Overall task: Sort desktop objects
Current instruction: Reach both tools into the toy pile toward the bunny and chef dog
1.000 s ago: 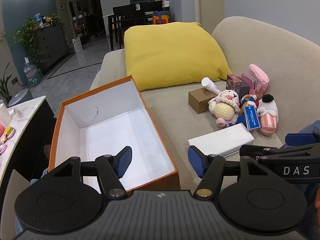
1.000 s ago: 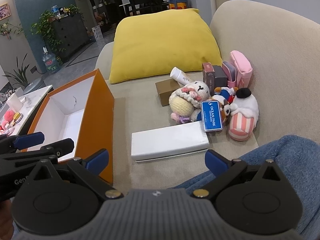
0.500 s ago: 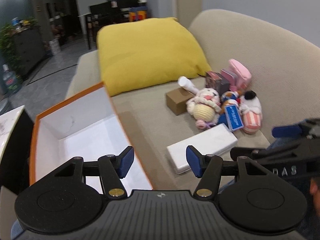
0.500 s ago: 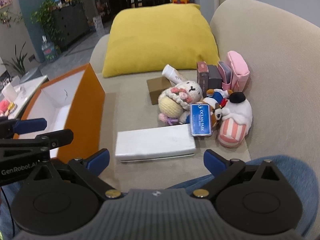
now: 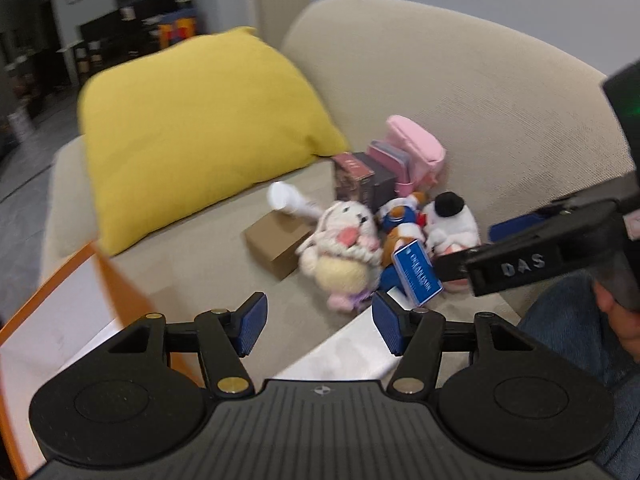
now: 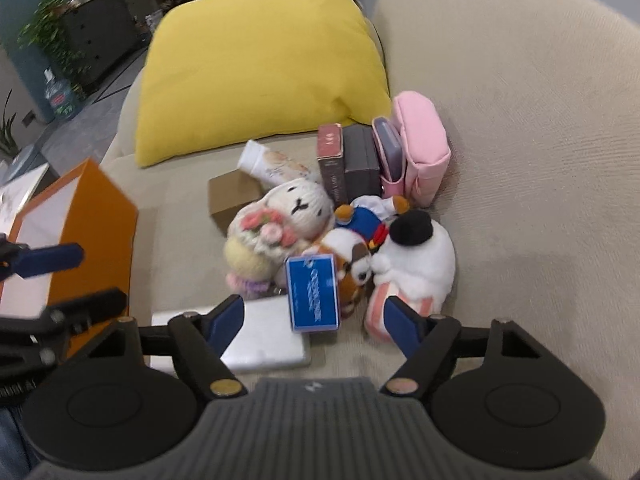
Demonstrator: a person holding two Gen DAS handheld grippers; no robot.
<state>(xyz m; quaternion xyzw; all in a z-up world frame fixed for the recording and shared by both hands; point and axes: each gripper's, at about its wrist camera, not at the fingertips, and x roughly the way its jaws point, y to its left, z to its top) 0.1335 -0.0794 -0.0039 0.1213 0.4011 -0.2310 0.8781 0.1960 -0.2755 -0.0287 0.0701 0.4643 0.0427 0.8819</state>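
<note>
1. The left gripper (image 5: 318,326) hangs over the beige sofa seat (image 5: 208,264) with its blue pads wide apart and nothing between them.
2. The right gripper (image 6: 312,320) points down at the heap of small things; its jaws are closing, with the blue tag (image 6: 313,294) and the near edge of the flat white box (image 6: 264,344) in the gap, but the pads touch neither.
3. The heap lies on the seat against the sofa back: a crocheted cream bunny (image 6: 280,224), a brown-and-white plush with a blue top (image 6: 356,236), and a white slipper with a black pompom (image 6: 416,256) at the right.
4. Behind them stand two dark cartons (image 6: 348,164) and a pink pouch (image 6: 420,148); a white tube (image 6: 272,168) rests on a small brown carton (image 6: 232,196).
5. The orange box (image 6: 92,224), white inside and open on top, sits to the left of the heap, apart from it.
6. A yellow cushion (image 6: 260,60) leans at the far end of the seat.
</note>
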